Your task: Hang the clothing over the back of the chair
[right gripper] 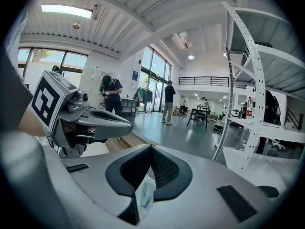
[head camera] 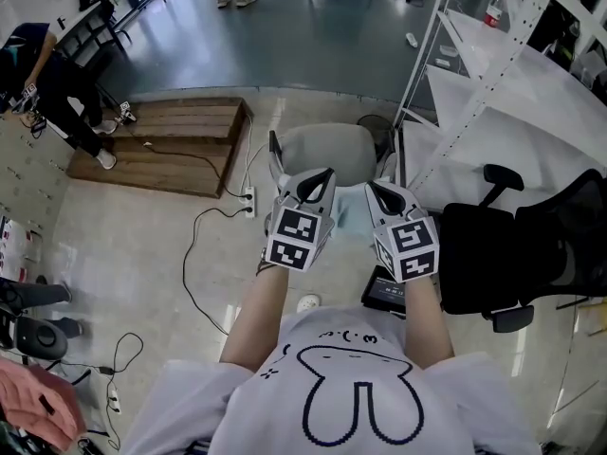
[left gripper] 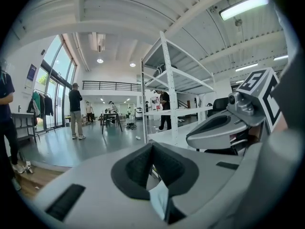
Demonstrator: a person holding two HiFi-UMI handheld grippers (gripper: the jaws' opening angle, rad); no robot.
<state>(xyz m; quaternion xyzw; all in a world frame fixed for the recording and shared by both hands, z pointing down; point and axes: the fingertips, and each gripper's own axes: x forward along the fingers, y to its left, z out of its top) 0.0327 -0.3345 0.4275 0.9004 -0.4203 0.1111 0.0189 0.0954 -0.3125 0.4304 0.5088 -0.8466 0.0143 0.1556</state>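
Below, a pale tiled floor [head camera: 142,254] spreads under both grippers, with a wooden platform [head camera: 171,145] off to the left of the left gripper [head camera: 318,186]. A white shelving rack [head camera: 446,83] and a black office chair [head camera: 503,254] stand to the right of the right gripper [head camera: 379,193]. The clothing [head camera: 351,211], thin and pale blue, spans between the two grippers, each clamped tight on an edge. A grey chair [head camera: 327,150] sits just beyond their tips.

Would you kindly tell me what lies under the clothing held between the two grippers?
The grey chair shows beneath and beyond the pale blue clothing, which the left gripper and right gripper pinch. The chair's near edge and the floor directly below are covered.
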